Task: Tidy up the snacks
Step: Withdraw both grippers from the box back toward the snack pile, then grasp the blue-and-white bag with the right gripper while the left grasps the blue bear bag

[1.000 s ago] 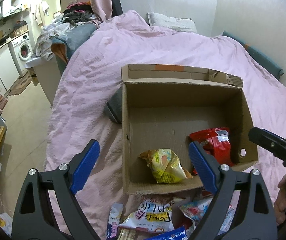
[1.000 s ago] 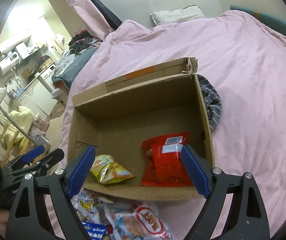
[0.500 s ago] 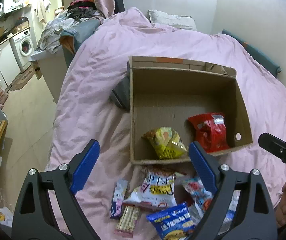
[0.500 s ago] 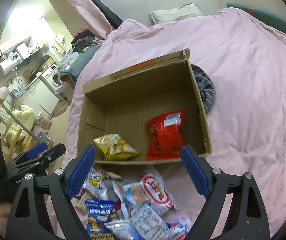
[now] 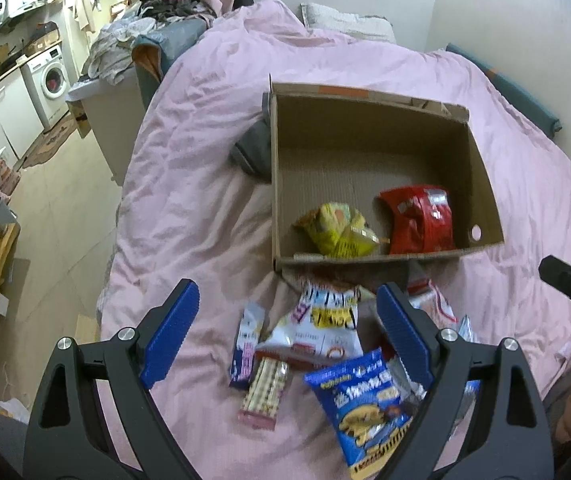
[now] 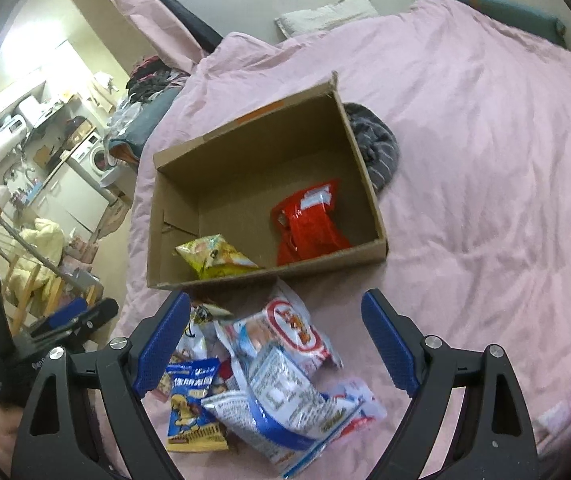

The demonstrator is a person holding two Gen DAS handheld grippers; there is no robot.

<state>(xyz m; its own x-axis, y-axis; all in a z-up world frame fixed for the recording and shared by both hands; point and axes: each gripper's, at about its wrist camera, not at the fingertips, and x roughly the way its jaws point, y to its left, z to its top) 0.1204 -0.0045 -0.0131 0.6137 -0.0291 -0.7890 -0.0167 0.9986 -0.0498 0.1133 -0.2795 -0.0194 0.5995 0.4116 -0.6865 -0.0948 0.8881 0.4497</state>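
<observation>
An open cardboard box (image 5: 481,168) (image 6: 365,168) sits on the pink bed. Inside lie a yellow snack bag (image 5: 339,230) (image 6: 215,258) and a red snack bag (image 5: 421,220) (image 6: 311,220). A pile of loose snacks lies in front of the box, among them a blue bag (image 5: 365,400) (image 6: 191,404), a white bag (image 5: 321,324), a wafer pack (image 5: 263,390) and a white-and-red bag (image 6: 285,328). My left gripper (image 5: 287,332) is open and empty above the pile. My right gripper (image 6: 275,344) is open and empty above the pile too.
A grey striped cloth (image 5: 251,148) (image 6: 375,148) lies beside the box. The pink duvet (image 5: 365,60) covers the bed, with a pillow (image 5: 345,24) at its head. The bed's edge drops to the floor (image 5: 57,208) on the left, by a washing machine (image 5: 51,80).
Both grippers have pulled back and up from the box toward the near side of the bed. The pile of loose snacks has come into full view. Both stay open and empty.
</observation>
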